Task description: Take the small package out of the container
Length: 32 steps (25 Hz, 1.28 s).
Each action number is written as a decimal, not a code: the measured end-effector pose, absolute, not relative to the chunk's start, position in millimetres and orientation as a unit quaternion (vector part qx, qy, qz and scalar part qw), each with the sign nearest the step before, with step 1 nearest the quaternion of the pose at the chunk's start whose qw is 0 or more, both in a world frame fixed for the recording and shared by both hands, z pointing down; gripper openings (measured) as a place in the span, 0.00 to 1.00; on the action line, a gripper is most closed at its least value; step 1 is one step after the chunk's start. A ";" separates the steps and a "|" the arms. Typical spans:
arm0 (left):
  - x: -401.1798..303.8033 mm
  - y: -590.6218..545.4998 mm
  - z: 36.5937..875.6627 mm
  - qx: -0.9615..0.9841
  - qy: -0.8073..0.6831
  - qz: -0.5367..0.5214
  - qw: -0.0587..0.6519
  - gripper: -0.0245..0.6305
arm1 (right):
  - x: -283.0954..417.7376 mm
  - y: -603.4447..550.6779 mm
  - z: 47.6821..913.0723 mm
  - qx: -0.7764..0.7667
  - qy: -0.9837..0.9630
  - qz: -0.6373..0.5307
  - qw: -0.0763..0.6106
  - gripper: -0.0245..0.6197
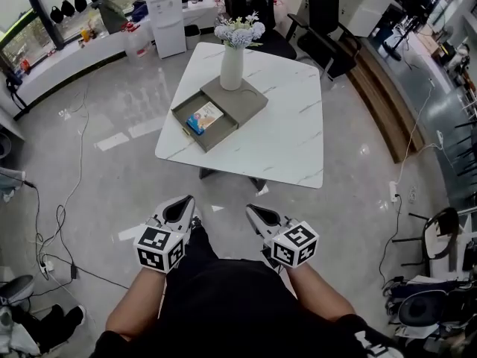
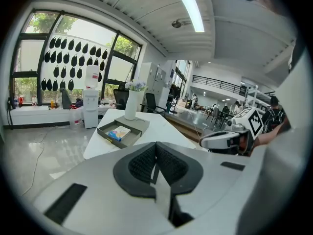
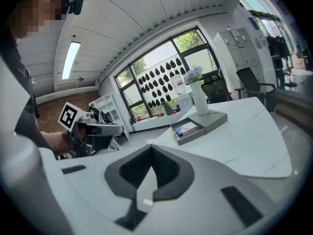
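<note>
While the left gripper (image 1: 180, 207) and right gripper (image 1: 258, 218) hang clenched and empty, short of the white marble tabletop (image 1: 283, 125), the small blue-orange package (image 1: 205, 117), seemingly cardboard, lies in the grey rectangular tray (image 1: 250, 104) by its left edge; approach pending: step closer, unclench.

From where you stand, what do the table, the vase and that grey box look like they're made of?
The table looks like white marble or a marble-look stone, polished: it has grey veins and a soft sheen. The vase seems to be white ceramic, smooth and plain. The box is matte grey, perhaps leatherette or painted wood; I cannot tell which.
</note>
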State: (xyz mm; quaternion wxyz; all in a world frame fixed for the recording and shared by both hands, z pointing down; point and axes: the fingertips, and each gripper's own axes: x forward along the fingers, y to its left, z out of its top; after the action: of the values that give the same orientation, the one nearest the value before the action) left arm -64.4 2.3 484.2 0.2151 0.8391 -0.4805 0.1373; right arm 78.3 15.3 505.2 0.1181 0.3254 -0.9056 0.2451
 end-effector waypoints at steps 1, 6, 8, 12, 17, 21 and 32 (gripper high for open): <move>-69.2 -9.3 482.8 0.840 -0.479 0.138 0.215 0.04 | 75.6 4.4 503.5 0.329 -0.904 0.245 0.119 0.04; -83.6 -71.7 466.5 0.855 -0.454 0.135 0.210 0.04 | 57.3 -51.8 491.4 0.352 -0.895 0.246 0.120 0.04; -89.8 -98.9 461.4 0.863 -0.443 0.134 0.202 0.04 | 46.2 -76.2 485.7 0.358 -0.894 0.242 0.117 0.04; -103.9 -151.9 456.8 0.877 -0.420 0.144 0.181 0.04 | 24.1 -124.0 478.9 0.373 -0.890 0.232 0.119 0.04; -124.2 -204.1 463.1 0.889 -0.389 0.160 0.182 0.04 | -1.2 -176.3 488.5 0.390 -0.878 0.250 0.121 0.04; -134.4 -228.3 477.0 0.895 -0.361 0.186 0.184 0.04 | -16.6 -197.1 490.0 0.412 -0.865 0.264 0.107 0.04; -127.4 -268.0 493.9 0.896 -0.339 0.196 0.211 0.04 | -24.2 -235.1 488.7 0.414 -0.866 0.252 0.125 0.04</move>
State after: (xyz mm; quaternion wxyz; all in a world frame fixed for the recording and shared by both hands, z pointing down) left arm -127.4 -268.0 493.9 0.2108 0.8958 -0.3388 0.1957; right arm -24.2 -235.1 488.7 0.1253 0.4144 -0.8655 0.2518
